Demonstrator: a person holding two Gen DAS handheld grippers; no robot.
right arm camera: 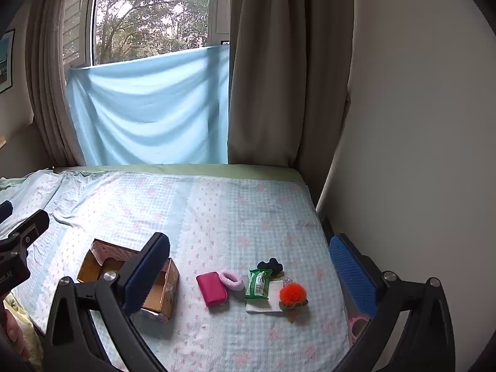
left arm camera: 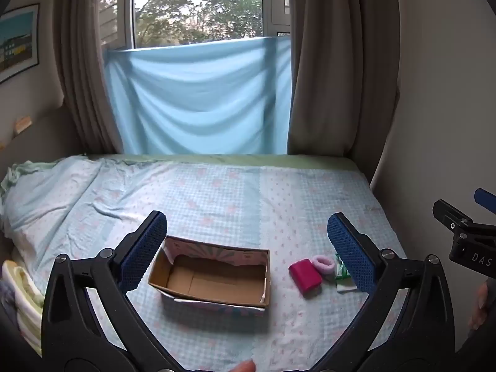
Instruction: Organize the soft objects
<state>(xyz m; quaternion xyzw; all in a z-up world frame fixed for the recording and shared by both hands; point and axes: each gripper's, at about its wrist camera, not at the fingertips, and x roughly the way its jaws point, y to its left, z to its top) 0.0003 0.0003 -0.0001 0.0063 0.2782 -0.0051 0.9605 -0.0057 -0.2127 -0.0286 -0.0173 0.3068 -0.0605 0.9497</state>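
Note:
An open cardboard box (left arm camera: pixel 214 276) (right arm camera: pixel 156 297) sits on the bed, nothing in it that I can see. To its right lie a magenta pouch (left arm camera: pixel 304 276) (right arm camera: pixel 211 288), a pink fuzzy hair tie (left arm camera: pixel 324 262) (right arm camera: pixel 231 280), a green tissue packet (right arm camera: pixel 257 283) (left arm camera: pixel 342 271), a black scrunchie (right arm camera: pixel 270 265), a white folded cloth (right arm camera: pixel 272 299) and an orange pompom (right arm camera: pixel 293 293). My left gripper (left arm camera: pixel 246 249) hovers open above the box. My right gripper (right arm camera: pixel 249 271) hangs open above the small items. Neither holds anything.
The bed (left arm camera: pixel 217 192) is covered by a light blue checked sheet. A blue cloth (left arm camera: pixel 198 99) hangs below the window between brown curtains. A wall (right arm camera: pixel 418 124) runs along the bed's right side. Folded fabric (left arm camera: pixel 24 294) lies at the left edge.

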